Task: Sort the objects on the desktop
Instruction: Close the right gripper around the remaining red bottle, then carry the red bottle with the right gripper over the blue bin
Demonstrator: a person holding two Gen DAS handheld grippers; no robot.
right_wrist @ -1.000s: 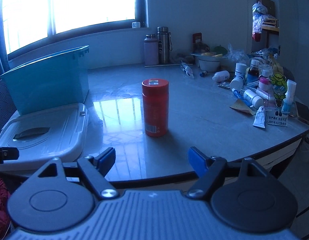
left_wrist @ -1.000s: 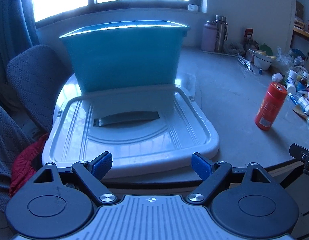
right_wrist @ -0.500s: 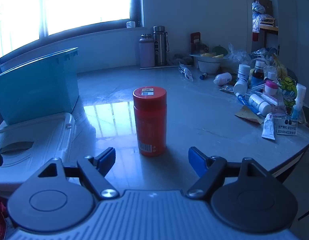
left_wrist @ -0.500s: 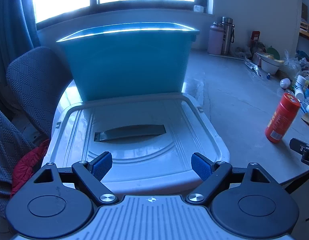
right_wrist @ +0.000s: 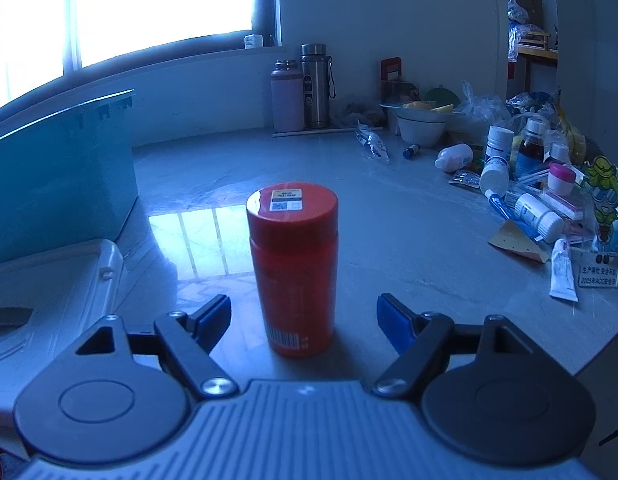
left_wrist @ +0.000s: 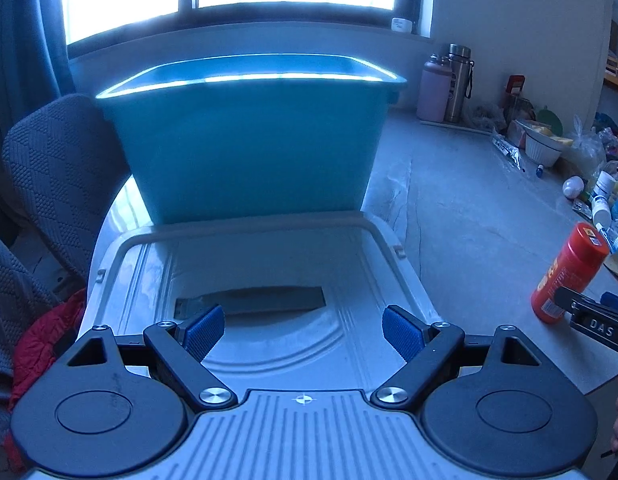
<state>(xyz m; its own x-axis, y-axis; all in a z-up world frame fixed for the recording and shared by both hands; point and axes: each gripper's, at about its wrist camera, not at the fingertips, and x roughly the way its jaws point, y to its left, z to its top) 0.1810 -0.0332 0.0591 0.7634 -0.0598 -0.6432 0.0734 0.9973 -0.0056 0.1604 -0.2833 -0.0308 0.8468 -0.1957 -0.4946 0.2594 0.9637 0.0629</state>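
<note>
The right gripper [right_wrist: 303, 317] had its jaws wide apart, and nothing was in them. The orange bottle [right_wrist: 293, 268] stood up straight between the two blue pads [right_wrist: 392, 317], at about twelve o'clock from the gripper. The pads did not touch it. There was room on both sides. It looked as if the jaws were spread like that so the bottle could slide in between them before they squeezed.

The left gripper [left_wrist: 303, 333] was also wide open and held nothing. It hung over the white lid [left_wrist: 393, 254], which lay flat on the table [right_wrist: 389, 240]. Behind the lid, at twelve o'clock, stood the blue bin [left_wrist: 249, 148] with its top open. I think the lid was off so things could be dropped in. From the left camera, the orange bottle was far out at three o'clock, with the tip of the right gripper beside it.

At about two o'clock from the right gripper lay a heap of small bottles and tubes [right_wrist: 525, 200]. They had not been sorted yet. At twelve o'clock, far back by the wall, stood two tall flasks [right_wrist: 303, 88].

The bottle was tall and thin, so a bump from one pad could tip it.
</note>
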